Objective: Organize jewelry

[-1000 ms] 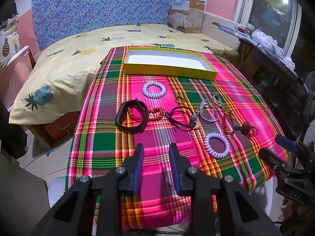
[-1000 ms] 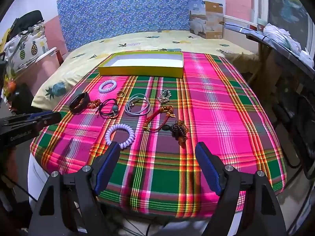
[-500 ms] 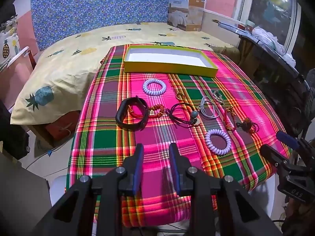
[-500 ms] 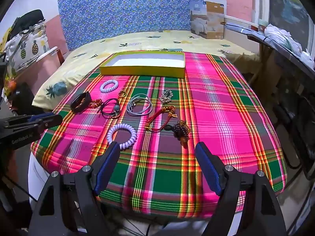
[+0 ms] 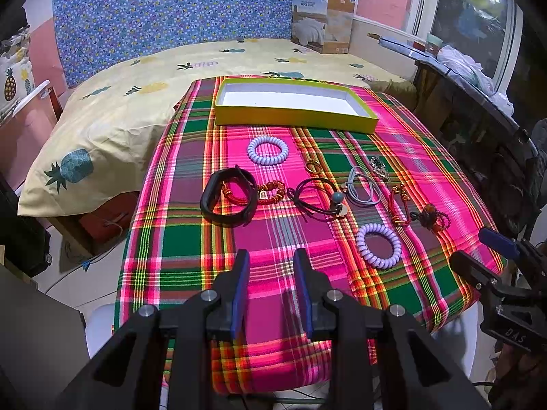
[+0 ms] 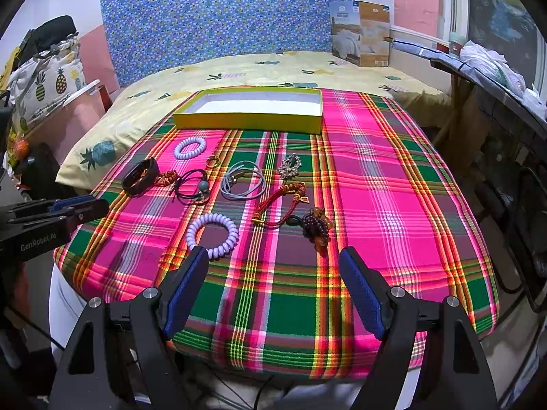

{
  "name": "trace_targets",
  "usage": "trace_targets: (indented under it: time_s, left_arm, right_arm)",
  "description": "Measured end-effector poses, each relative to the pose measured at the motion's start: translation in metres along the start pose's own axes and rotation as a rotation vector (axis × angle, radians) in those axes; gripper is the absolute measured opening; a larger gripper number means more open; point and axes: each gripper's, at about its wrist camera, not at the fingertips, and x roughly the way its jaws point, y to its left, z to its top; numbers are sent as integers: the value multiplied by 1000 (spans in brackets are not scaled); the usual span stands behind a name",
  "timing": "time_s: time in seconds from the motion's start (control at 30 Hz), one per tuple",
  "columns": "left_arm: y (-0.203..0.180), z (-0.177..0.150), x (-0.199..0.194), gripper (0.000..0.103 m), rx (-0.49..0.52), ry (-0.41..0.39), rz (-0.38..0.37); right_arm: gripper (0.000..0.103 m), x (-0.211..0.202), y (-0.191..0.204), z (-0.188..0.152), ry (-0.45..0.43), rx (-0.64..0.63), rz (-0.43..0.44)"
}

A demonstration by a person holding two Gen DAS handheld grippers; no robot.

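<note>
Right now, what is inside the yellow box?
The yellow box shows only a bare white floor; no jewelry in it. Its near wall hides a strip of floor in both views.

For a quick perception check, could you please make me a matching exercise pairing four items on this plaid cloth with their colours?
Things:
1. box
2. wide band
3. coil tie nearest the right gripper
4. cord loop

Colours:
A. lilac
B. black
C. grey
D. yellow outside, white inside

Pairs: 1-D, 2-B, 3-A, 4-C
</note>
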Motion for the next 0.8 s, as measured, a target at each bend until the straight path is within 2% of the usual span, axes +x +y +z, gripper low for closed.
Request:
trace_targets:
  time_s: [0.8]
  left_arm:
    - [0,-1,2,27,4,4,0]
  right_arm:
    - [79,2,2,-1,4,1,3]
